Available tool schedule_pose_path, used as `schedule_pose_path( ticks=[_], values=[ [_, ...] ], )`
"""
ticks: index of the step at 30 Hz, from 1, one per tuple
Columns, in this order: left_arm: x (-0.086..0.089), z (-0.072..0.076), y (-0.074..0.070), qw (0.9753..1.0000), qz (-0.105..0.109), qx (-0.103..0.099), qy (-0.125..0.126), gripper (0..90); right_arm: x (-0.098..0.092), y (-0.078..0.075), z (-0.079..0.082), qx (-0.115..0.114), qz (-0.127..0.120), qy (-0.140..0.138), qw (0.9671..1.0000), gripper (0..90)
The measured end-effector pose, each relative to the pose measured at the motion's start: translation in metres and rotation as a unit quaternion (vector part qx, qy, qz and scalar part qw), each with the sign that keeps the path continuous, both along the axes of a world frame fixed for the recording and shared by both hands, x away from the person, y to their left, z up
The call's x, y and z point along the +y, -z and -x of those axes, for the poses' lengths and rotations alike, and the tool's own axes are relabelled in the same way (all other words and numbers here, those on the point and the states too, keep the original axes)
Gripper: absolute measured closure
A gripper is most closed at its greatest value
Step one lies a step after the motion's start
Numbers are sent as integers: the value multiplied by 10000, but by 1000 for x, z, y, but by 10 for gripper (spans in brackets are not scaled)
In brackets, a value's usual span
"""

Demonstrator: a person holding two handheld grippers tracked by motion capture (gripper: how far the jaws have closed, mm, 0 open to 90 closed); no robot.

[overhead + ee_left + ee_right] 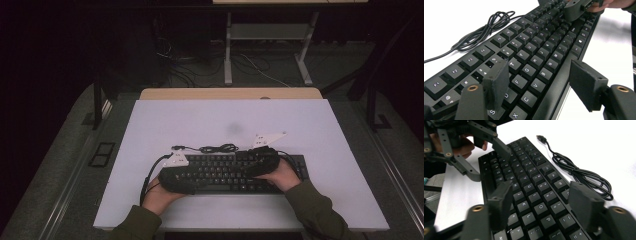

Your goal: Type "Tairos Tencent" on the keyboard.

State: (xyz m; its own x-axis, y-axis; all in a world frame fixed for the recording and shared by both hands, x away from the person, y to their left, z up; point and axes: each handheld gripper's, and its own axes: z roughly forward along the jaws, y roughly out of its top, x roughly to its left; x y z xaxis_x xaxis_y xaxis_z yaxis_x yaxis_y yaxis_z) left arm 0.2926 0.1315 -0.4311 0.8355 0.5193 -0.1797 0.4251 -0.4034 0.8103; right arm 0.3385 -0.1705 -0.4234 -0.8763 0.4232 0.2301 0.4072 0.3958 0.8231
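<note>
A black keyboard (220, 172) lies on the white table (230, 120), near its front edge. Its black cable (217, 148) is coiled just behind it. My left gripper (187, 182) hovers at the keyboard's left end, and my right gripper (252, 166) at its right half. In the left gripper view my gripper (541, 80) is open: one jaw stands over the keyboard (541, 50) letter keys, the other past its front edge. In the right gripper view my gripper (542, 202) is open above the keyboard (529, 187), with the cable (579, 175) at right and the left gripper (486, 161) farther off.
A wooden strip (230, 93) runs along the table's back edge. Beyond it on the dark floor are a desk frame (270, 35) and loose cables (185, 65). Bare white tabletop lies behind and to both sides of the keyboard.
</note>
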Motion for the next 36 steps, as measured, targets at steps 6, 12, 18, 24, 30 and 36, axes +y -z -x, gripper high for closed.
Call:
schedule_pose_path(
  ticks=[6,12,18,24,30,36],
  values=[
    [1,-1,-1,10000,-35,-60,-45,282,-9,-1,7,5,74,-77,9999,571],
    [0,-2,-1,10000,-36,-62,-65,270,-20,-2,12,30,80,-116,9999,731],
    [-1,-2,-1,9999,-43,-75,-57,267,-30,-3,16,60,131,-176,9997,836],
    [0,-4,-1,9999,-13,-74,-136,255,-39,0,21,88,193,-252,9995,894],
    [0,-5,-1,9998,-11,-100,-169,251,-43,5,25,158,303,-301,9990,894],
    [-1,-7,0,9998,-21,-74,-160,251,-41,12,28,197,528,-358,9978,894]
  ],
)
